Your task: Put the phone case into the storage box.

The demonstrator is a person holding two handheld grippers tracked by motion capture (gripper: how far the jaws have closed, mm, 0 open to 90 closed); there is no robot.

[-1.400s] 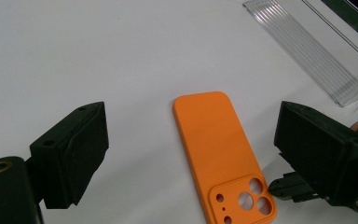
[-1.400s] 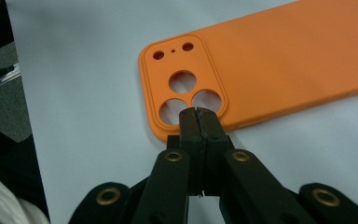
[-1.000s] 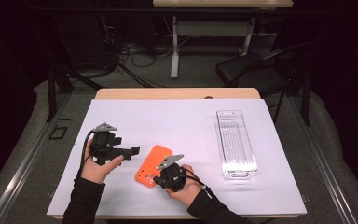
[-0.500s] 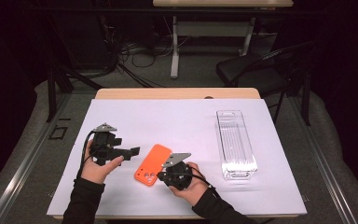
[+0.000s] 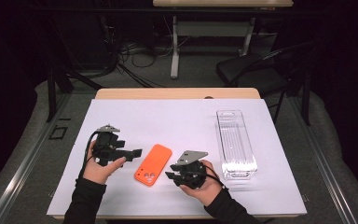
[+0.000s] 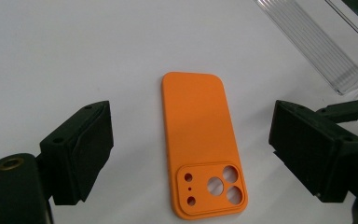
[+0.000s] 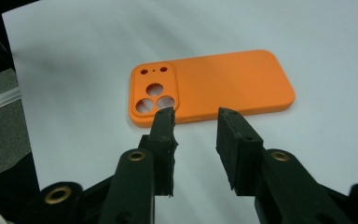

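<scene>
At lower left of the high view we are holding the left tool (image 5: 131, 153) released, jaws wide. The orange phone case (image 5: 153, 164) is lying flat at lower centre, long axis tilting up-right. Our right tool (image 5: 171, 173), part open, is sitting nearer. White counter (image 5: 168, 116); clear tray (image 5: 235, 142) right; dark room.

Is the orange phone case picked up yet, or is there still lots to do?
Not yet. The orange phone case lies flat on the white table, camera holes up, with nothing gripping it. In hand: the left gripper hangs wide open with a jaw on each side of it, and the right gripper points at its long edge, jaws slightly apart. Grabbing and moving it is left. The clear plastic tray is empty.
</scene>
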